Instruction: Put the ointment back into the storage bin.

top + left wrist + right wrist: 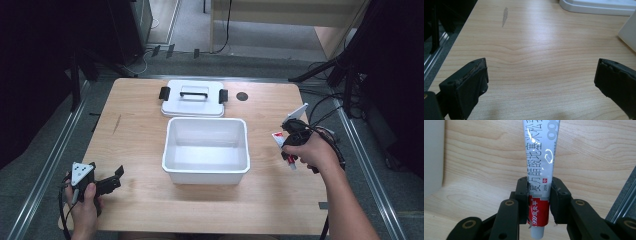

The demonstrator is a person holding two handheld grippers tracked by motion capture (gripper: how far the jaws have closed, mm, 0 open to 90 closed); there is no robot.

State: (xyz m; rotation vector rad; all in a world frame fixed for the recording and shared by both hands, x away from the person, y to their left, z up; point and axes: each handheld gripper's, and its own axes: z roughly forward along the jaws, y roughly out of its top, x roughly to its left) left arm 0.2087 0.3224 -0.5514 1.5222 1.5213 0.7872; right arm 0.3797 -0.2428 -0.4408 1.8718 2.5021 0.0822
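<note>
White-and-red tube [540,170], white bin [206,150], white lid [193,99] with black clips.

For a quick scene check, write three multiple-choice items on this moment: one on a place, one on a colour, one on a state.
1. Where does the lid lie?
A. on the box
B. on the table behind the box
C. in the left gripper

2. What colour is the band near the tube's cap?
A. red
B. green
C. blue

3. How does the right gripper stand?
A. open over the box
B. shut on nothing
C. shut on the tube

Answers:
1 B, the lid rests on the table beyond the open white box.
2 A, the tube is white with a red band above its cap.
3 C, the right gripper pinches the tube between its pads.
</note>
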